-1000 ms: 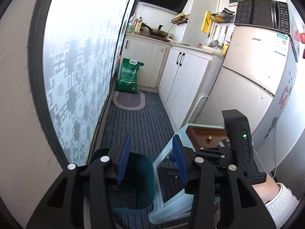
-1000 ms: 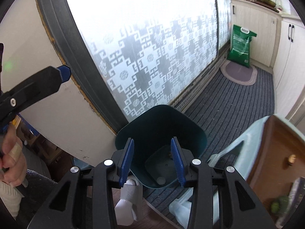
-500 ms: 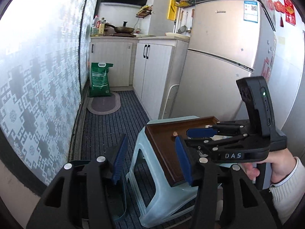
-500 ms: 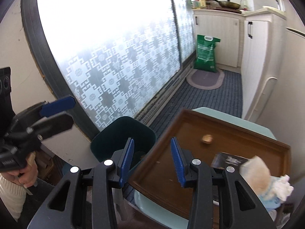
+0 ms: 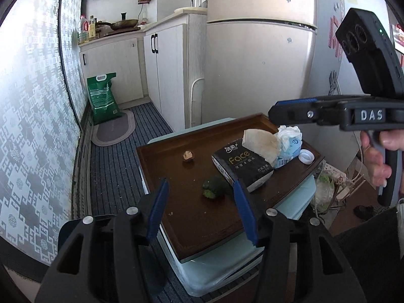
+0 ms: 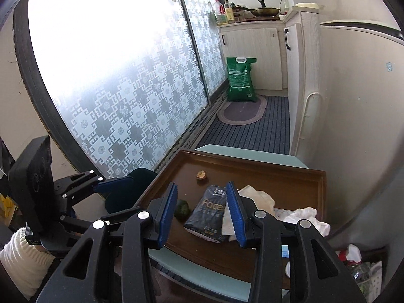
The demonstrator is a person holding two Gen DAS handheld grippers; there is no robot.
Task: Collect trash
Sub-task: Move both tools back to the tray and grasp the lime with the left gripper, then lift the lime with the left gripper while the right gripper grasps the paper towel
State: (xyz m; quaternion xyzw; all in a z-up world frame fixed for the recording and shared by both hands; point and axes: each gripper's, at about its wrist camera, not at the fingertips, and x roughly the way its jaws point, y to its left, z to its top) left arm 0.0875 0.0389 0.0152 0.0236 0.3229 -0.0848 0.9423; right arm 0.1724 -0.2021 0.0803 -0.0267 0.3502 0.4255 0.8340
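A brown tray (image 5: pixel 176 149) (image 6: pixel 290 179) lies on a pale blue stool (image 5: pixel 219 275). On it are a black tissue pack (image 5: pixel 242 164) (image 6: pixel 209 212), a green scrap (image 5: pixel 213 188) (image 6: pixel 182 208), a brown nut shell (image 5: pixel 188 154) (image 6: pixel 201 175), crumpled paper (image 5: pixel 260 141) (image 6: pixel 257 197), a white and blue wrapper (image 5: pixel 290 139) and a white cap (image 5: pixel 306 156). My left gripper (image 5: pixel 202 210) is open and empty above the tray's near edge. My right gripper (image 6: pixel 202 213) is open and empty over the tissue pack. The dark teal bin (image 6: pixel 133 189) stands left of the stool.
A frosted patterned sliding door (image 6: pixel 113 75) runs along the left. White cabinets (image 5: pixel 161 68) and a fridge (image 5: pixel 260 58) stand to the right. A green sack (image 5: pixel 102 98) and an oval mat (image 5: pixel 113 131) lie at the far end of the striped floor.
Both grippers have swung from the teal bin to over the tray on the stool. The trash on the tray is now in full view. Both stay open.
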